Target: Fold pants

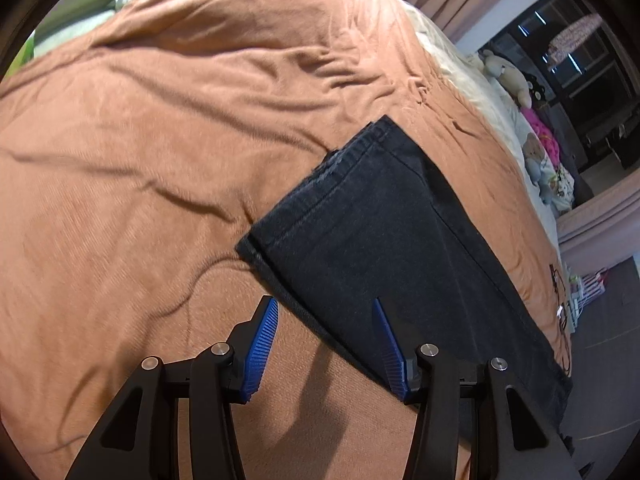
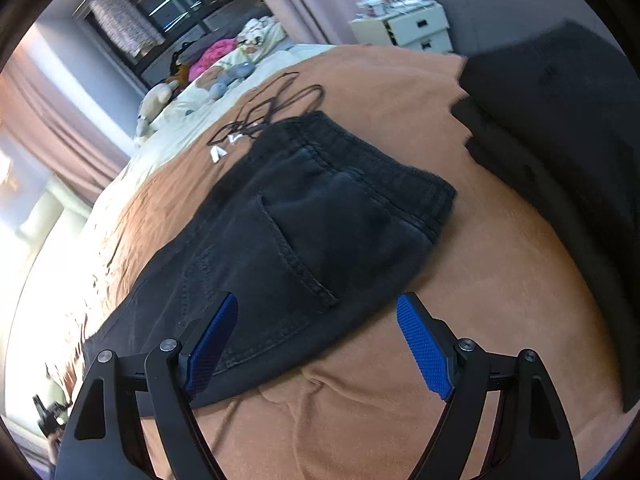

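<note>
Pants (image 1: 384, 248) edge lies between parted left gripper (image 1: 324, 308) fingers.

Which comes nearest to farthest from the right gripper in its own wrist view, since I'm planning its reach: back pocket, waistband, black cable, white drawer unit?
From the right gripper:
1. Back pocket, just ahead.
2. Waistband, beyond, right.
3. Black cable, past the waistband.
4. White drawer unit, off the bed.

Pants (image 2: 304, 236) lie on blanket (image 2: 400, 400), cable (image 2: 276, 108) behind.
</note>
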`<state>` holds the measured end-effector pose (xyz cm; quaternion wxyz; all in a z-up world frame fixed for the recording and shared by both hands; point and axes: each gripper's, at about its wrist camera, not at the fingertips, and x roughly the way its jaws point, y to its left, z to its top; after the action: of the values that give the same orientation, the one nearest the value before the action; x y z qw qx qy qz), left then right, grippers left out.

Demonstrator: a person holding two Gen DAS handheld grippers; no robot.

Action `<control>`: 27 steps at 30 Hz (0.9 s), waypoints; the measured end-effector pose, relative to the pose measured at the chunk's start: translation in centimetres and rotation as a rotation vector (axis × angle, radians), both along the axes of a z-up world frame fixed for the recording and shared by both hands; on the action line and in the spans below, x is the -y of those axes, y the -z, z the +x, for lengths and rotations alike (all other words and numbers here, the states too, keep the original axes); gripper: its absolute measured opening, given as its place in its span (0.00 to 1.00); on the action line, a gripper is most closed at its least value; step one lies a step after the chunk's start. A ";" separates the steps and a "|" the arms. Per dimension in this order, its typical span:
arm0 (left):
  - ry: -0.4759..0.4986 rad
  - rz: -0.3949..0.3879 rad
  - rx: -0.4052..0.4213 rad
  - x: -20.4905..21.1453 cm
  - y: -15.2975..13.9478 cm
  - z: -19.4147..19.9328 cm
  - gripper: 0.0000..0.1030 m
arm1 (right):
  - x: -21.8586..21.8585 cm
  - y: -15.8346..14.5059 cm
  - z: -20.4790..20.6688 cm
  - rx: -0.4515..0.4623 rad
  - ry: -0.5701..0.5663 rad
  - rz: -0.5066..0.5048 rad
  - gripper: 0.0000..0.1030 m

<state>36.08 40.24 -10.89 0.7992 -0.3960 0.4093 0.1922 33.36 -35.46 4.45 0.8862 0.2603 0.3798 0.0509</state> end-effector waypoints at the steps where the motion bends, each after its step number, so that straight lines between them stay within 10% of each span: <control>1: -0.006 -0.013 -0.004 0.0 0.5 0.1 0.50 | 0.2 0.2 -0.1 -0.002 0.009 0.010 0.79; 27: -0.182 -0.104 0.153 -1.1 4.5 0.8 0.48 | 3.4 6.4 2.9 0.025 0.128 0.224 0.67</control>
<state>36.85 41.36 -15.34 0.7857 -0.4858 0.3190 0.2119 36.28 -38.90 -1.92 0.8576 0.3808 0.3434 0.0398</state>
